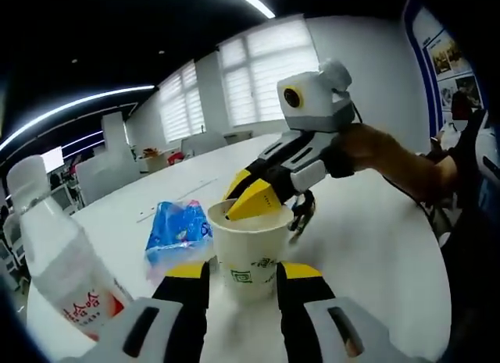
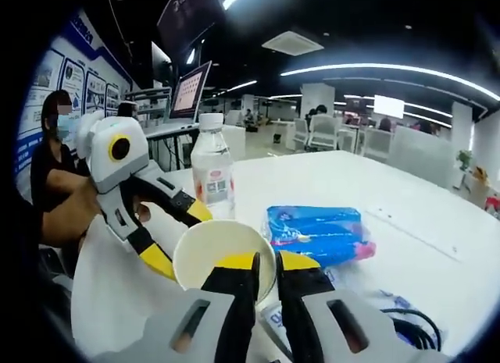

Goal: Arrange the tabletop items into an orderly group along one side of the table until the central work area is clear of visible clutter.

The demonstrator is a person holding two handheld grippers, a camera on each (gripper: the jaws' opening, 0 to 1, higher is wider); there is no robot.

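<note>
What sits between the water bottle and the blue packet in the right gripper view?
Bare white table lies between the water bottle and the blue packet; the paper cup sits nearer the camera.

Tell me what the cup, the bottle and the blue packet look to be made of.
Cup: likely paper, matte off-white wall with a rolled rim and green print.
Bottle: clear plastic, see-through wall, white cap, printed label.
Blue packet: thin plastic film, glossy and wrinkled; contents can't be told.

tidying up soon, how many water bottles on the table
1. The water bottle stands upright on the white table, beyond the paper cup in the right gripper view, left of the blue packet. Others may be hidden.
</note>
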